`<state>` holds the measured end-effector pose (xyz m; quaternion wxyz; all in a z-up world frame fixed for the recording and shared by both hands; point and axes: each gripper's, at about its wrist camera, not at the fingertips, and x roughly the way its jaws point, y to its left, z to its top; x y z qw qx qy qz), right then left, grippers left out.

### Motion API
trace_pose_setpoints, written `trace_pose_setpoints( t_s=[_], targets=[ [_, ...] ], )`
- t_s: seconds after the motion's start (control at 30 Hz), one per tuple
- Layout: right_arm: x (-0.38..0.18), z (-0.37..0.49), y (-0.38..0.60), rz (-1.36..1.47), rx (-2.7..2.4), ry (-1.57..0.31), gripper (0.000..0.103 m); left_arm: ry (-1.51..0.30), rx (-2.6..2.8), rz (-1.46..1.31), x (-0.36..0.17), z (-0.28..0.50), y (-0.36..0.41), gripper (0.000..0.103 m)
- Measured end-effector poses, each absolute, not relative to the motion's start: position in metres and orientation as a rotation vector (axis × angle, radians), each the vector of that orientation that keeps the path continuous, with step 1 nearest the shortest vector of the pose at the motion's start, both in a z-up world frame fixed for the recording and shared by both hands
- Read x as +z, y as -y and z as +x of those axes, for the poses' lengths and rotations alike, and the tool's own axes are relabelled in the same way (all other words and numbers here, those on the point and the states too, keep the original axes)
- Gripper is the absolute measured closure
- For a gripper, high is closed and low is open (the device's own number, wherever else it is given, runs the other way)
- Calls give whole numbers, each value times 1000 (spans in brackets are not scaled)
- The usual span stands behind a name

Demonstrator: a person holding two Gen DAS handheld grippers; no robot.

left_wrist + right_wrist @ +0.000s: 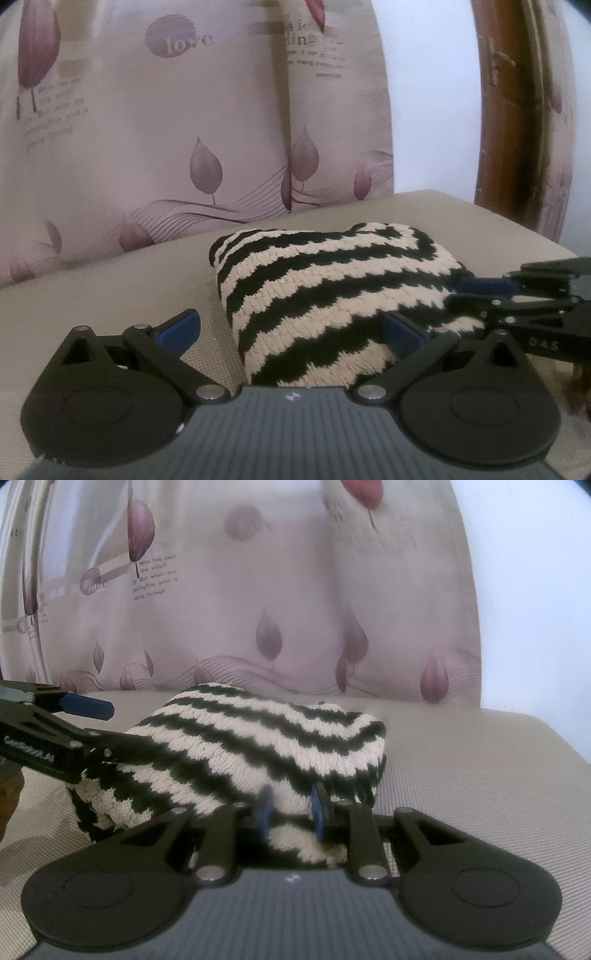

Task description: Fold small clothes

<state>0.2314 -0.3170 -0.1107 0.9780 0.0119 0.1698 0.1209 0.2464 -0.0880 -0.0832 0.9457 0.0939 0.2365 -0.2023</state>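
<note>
- The black-and-cream zigzag-striped knitted garment (332, 291) lies bundled in a thick fold on the beige woven seat cushion (110, 295), directly ahead of both grippers; in the right wrist view its long axis runs roughly left to right.
- The left gripper (291, 332) is released, its blue pads spread wide: one pad hangs clear over the cushion, the other sits against the garment's near edge without pinching it.
- The right gripper (291, 810) is clenched on a fold of the knit at the bundle's near edge, blue pads close together with fabric between them.
- Seen from the left wrist, the right gripper reaches in at the bundle's right end; from the right wrist, the left gripper reaches in at its left end. Each hand thus stands at an opposite end.
- Judged from this, the next move turns on the free left end, which the open left gripper is nearer to.
- The cushion looks soft, so the knit may drag rather than slide.
- Behind stand pale pink sofa back cushions printed with mauve leaves and lettering (166, 122), and to the right a brown wooden door frame (506, 110) against a white wall (424, 92).
</note>
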Motion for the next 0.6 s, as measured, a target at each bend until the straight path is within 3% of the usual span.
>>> trace_pose_setpoints(
  t_s=[0.2, 0.5, 0.53, 0.57, 0.6],
  targets=[
    [-111, 231, 318, 25, 244, -342, 81, -526, -468, 122, -85, 264, 81, 0],
    [-107, 229, 337, 155, 290, -327, 78, -687, -648, -198, -106, 309, 45, 0],
    [-105, 227, 342, 179, 289, -319, 75, -697, -664, -222, -109, 312, 42, 0],
    [-102, 225, 348, 204, 279, -311, 57, -700, -678, -248, -111, 315, 40, 0],
    [-101, 226, 354, 227, 251, -316, 15, -704, -690, -267, -112, 317, 38, 0]
  ],
)
